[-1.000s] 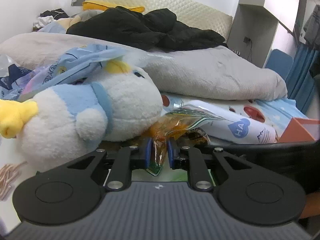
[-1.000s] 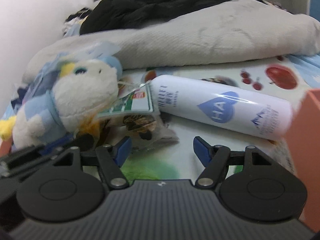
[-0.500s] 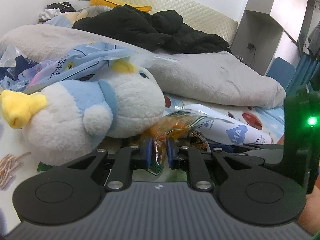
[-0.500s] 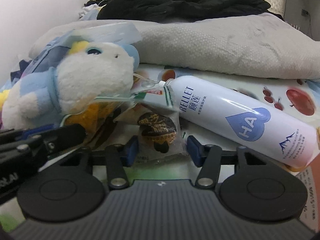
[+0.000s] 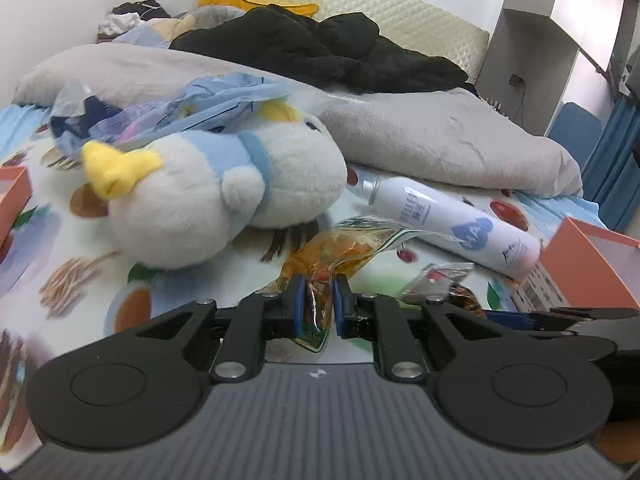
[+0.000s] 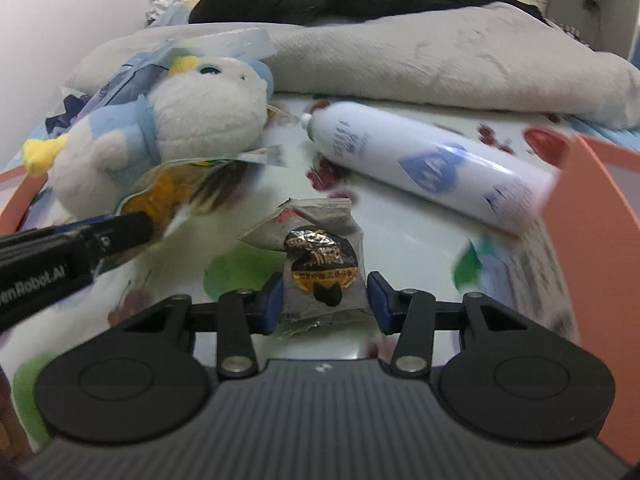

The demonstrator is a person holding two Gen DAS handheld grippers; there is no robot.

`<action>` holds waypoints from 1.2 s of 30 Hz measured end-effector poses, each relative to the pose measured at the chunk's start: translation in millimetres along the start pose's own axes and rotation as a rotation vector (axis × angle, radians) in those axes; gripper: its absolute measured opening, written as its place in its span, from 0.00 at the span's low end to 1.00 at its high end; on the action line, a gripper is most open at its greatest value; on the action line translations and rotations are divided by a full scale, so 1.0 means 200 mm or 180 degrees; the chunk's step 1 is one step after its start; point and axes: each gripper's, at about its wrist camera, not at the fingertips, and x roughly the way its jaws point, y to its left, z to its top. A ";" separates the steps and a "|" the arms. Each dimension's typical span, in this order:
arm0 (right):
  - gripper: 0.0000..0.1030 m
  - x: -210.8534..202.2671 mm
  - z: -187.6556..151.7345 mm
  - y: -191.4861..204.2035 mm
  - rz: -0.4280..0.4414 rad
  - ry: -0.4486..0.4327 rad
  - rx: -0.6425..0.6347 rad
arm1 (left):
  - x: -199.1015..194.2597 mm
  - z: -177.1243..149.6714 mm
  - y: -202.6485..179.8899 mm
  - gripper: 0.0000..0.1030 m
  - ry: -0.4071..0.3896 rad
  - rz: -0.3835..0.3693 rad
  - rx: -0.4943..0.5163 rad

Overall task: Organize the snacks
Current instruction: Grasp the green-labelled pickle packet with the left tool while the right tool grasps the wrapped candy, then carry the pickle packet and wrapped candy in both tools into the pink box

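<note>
A clear snack bag with orange contents [image 5: 332, 252] sticks out forward from my left gripper [image 5: 320, 300], which is shut on its near end and holds it off the printed bedsheet. In the right wrist view the same bag [image 6: 168, 188] hangs from that gripper's black fingers [image 6: 120, 232]. A grey snack packet with a dark round label [image 6: 320, 256] stands upright between the blue pads of my right gripper [image 6: 324, 300]. The jaws are closing, and both pads touch the packet's sides. The left wrist view shows this packet [image 5: 436, 276] low at the right.
A white-and-blue plush toy [image 5: 224, 200] lies just beyond the bags, a crumpled blue plastic bag [image 5: 192, 104] behind it. A white spray can [image 5: 452, 220] lies to the right. Orange boxes stand at the right [image 5: 592, 272] and left [image 5: 12, 196] edges. A grey blanket [image 5: 440, 136] fills the back.
Both grippers have drawn back from the plush toy. The orange bag came out from beside it with the left gripper. The right jaws narrowed onto the grey packet, which came along.
</note>
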 end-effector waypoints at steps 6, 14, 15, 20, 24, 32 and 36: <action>0.45 -0.15 -0.12 -0.05 -0.0046 0.0047 0.0210 | -0.15 -0.08 -0.02 0.17 0.0076 0.0052 -0.0054; 0.43 -0.40 -0.23 -0.01 0.0007 0.0040 0.0258 | -0.38 -0.17 -0.08 0.16 0.0152 0.0109 -0.0125; 0.43 -0.43 -0.25 -0.01 0.0025 0.0031 0.0248 | -0.42 -0.17 -0.09 0.16 0.0181 0.0107 -0.0129; 0.40 -0.55 -0.37 0.00 0.0096 0.0104 0.0239 | -0.55 -0.24 -0.12 0.15 0.0289 0.0118 -0.0112; 0.36 -0.63 -0.43 0.00 0.0129 0.0145 0.0222 | -0.62 -0.30 -0.15 0.15 0.0322 0.0142 -0.0133; 0.31 -0.73 -0.41 -0.07 0.0177 0.0112 0.0232 | -0.71 -0.29 -0.24 0.15 0.0318 0.0050 -0.0267; 0.30 -0.82 -0.36 -0.10 0.0167 0.0005 0.0220 | -0.75 -0.22 -0.31 0.15 0.0247 0.0012 -0.0257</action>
